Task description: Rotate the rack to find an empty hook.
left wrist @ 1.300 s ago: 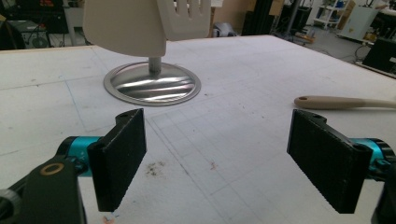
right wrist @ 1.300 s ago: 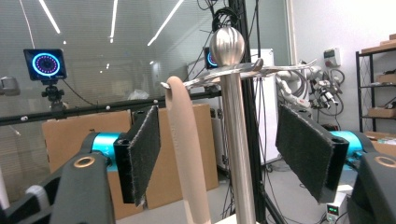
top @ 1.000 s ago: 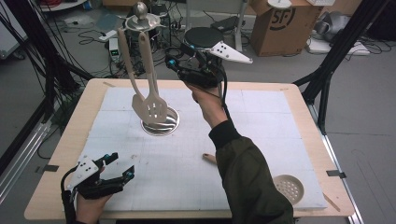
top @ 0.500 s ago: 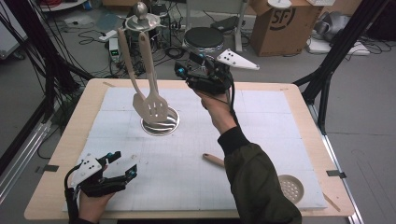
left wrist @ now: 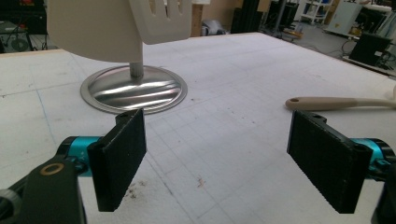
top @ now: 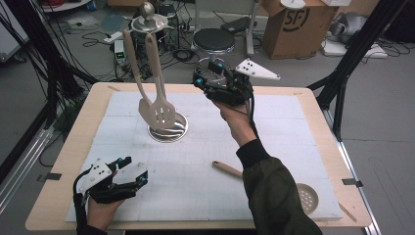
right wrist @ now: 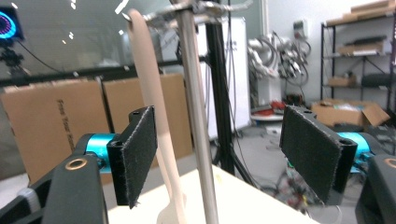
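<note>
A metal stand with a round base (top: 169,131) (left wrist: 133,88) and a thin pole (right wrist: 196,116) stands at the back left of the white mat. Two beige utensils hang from its top: a slotted spatula (top: 159,115) (left wrist: 161,21) and another long-handled one (right wrist: 152,93). My right gripper (top: 205,73) (right wrist: 229,154) is raised just right of the stand and open, facing the pole and hanging handle. My left gripper (top: 134,170) (left wrist: 219,154) rests low at the front left, open and holding nothing. A beige skimmer (top: 307,197) lies at the front right with its handle (left wrist: 336,102) pointing left, its middle hidden by the sleeve.
The white mat (top: 293,147) covers most of the wooden table (top: 68,161). Behind the table are cardboard boxes (top: 293,24), cables and black frame poles (top: 352,54).
My right gripper has drifted a little to the right, away from the stand, still open. My left gripper has shifted slightly rightward.
</note>
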Demonstrator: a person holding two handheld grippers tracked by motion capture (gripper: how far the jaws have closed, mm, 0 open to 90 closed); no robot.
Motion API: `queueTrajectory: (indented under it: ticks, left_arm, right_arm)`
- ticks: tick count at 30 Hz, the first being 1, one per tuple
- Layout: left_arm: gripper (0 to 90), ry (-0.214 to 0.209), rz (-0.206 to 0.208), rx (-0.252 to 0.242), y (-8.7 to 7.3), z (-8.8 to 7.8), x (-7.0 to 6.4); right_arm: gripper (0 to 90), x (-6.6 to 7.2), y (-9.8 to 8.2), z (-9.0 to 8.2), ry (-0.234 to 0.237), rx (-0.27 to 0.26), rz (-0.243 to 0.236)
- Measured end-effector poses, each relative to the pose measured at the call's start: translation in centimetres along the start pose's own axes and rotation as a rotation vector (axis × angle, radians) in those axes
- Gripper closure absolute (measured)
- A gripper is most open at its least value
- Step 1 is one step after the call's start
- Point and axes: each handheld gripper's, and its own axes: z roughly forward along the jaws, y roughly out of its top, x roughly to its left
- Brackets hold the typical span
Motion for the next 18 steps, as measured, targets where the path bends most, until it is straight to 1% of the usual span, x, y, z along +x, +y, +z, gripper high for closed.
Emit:
queueTrajectory:
  ticks: [3,6,9,11,18]
  left_arm:
    - [20.2,-0.006,0.007,0.003,0.1,0.2,0.0]
    - [20.2,-0.012,0.009,0.003,0.2,0.5,0.0]
    - [20.2,-0.014,0.010,0.006,0.2,0.8,0.0]
    - [20.2,-0.022,0.015,0.006,0.3,1.0,-0.1]
    - [20.2,-0.042,0.022,0.002,0.6,1.7,-0.2]
  right_arm:
    - [26.5,-0.3,-0.2,-0.6,-0.006,0.003,0.000]
    - [26.4,-0.4,-0.4,-1.1,-0.013,0.018,0.001]
    - [26.4,-0.4,-0.6,-1.7,-0.026,0.025,-0.012]
    - [25.9,-0.4,-0.7,-2.1,-0.038,0.038,-0.024]
    - [25.4,-0.9,-1.8,-4.3,-0.070,0.055,-0.017]
